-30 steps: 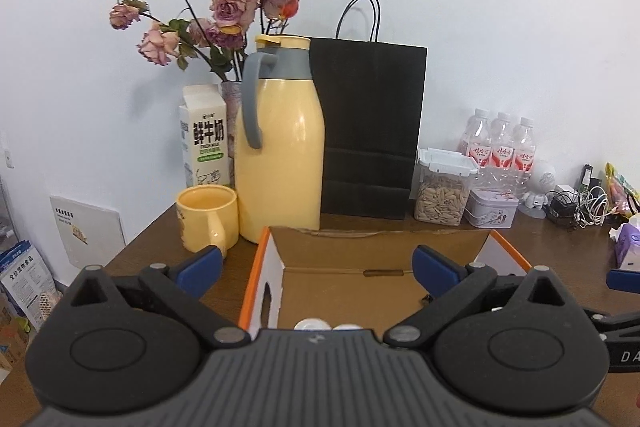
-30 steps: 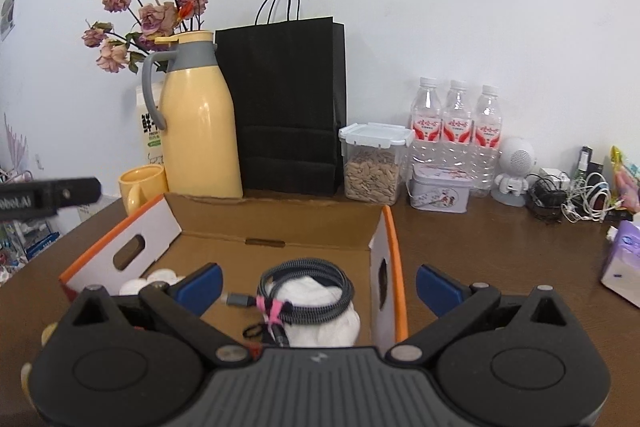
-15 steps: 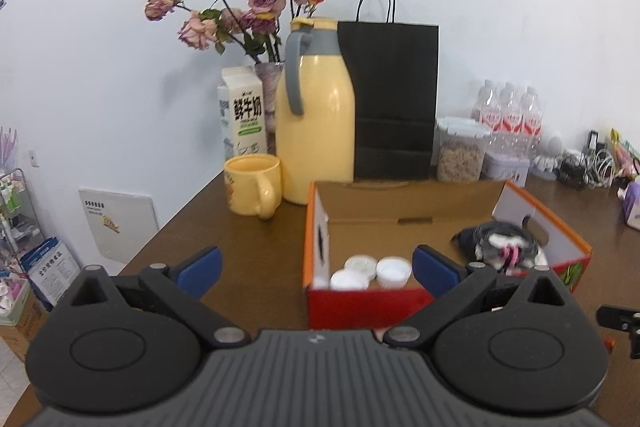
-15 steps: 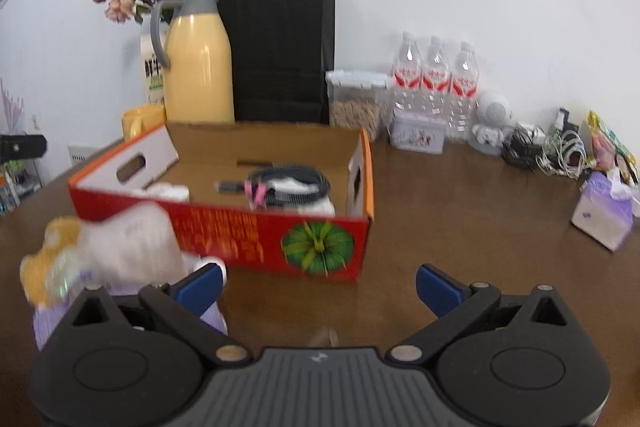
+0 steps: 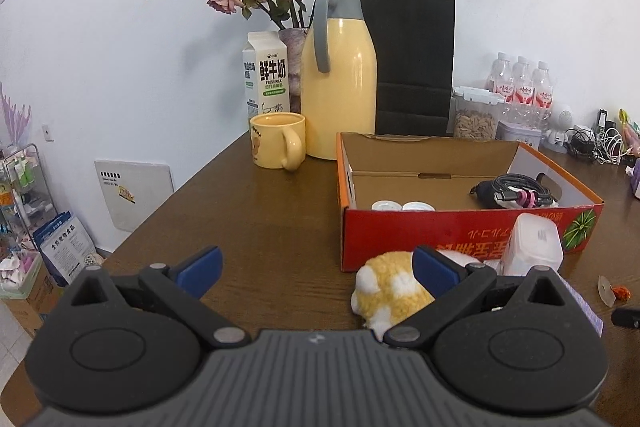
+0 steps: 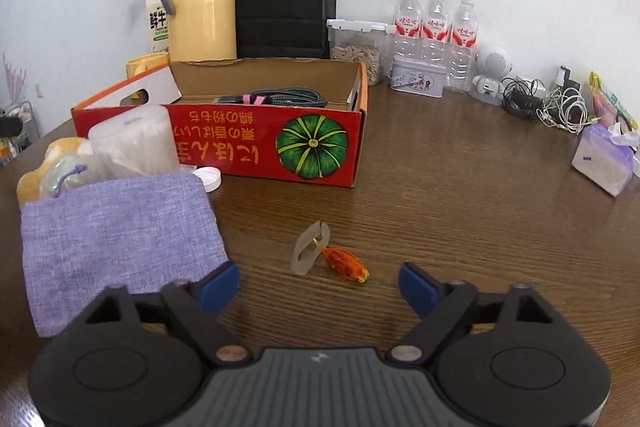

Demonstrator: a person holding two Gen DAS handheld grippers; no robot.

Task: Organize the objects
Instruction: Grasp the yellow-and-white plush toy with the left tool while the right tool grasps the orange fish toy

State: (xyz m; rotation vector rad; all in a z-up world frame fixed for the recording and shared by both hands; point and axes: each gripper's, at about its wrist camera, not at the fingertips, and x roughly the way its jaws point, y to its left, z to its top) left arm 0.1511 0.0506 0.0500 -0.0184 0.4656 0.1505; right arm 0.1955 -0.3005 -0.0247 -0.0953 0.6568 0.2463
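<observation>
Counter (image 6: 460,187): dark wood grain, smooth with a low sheen. Box (image 6: 224,143): printed cardboard, raw brown inside. Pouch (image 6: 116,239): coarse-woven lilac cloth, matt. Flask (image 5: 340,83): glossy yellow body, matt grey handle. Bag (image 5: 412,59): matt black paper.

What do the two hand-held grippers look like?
Both match: the left hand-held gripper and right hand-held gripper have matte black ribbed bodies, two round black discs, black linkage arms with silver pivot pins and blue fingertip pads. No cables, sleeves or hands show.
</observation>
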